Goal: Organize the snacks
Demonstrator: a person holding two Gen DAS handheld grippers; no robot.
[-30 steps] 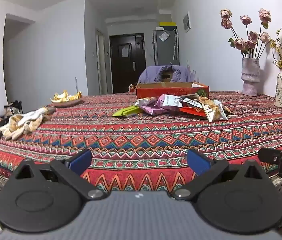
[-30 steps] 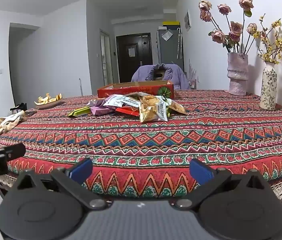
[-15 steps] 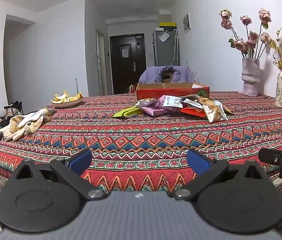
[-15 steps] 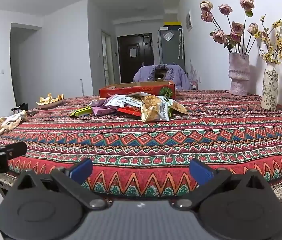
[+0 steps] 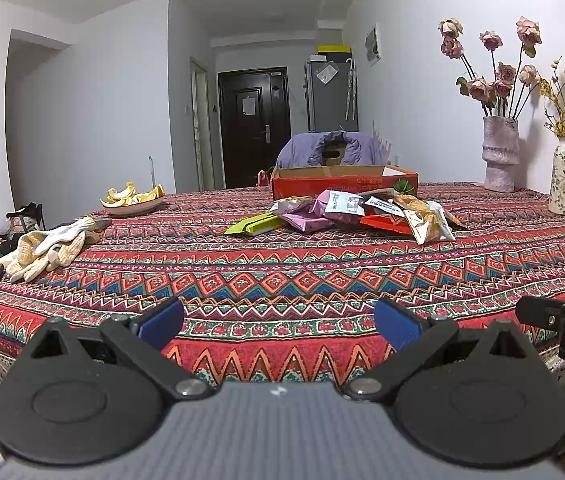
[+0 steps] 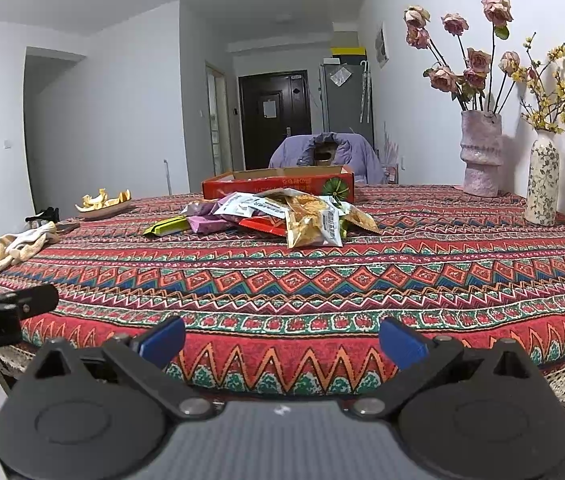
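The left gripper (image 5: 278, 326) and right gripper (image 6: 282, 340) are hanging spread wide, empty, well short of the snack packets (image 6: 282, 216) lying heaped just before the red box (image 6: 278, 184); its print is staying unreadable.

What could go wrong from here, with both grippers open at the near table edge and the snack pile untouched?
1. The snack packets overlap in a loose heap, so the fingers may pinch two at once or drag neighbours.
2. The red box sits right behind the heap; a long reach could shove packets against its wall.
3. The patterned tablecloth could bunch if a finger scrapes it, and two vases stand on it at far right.
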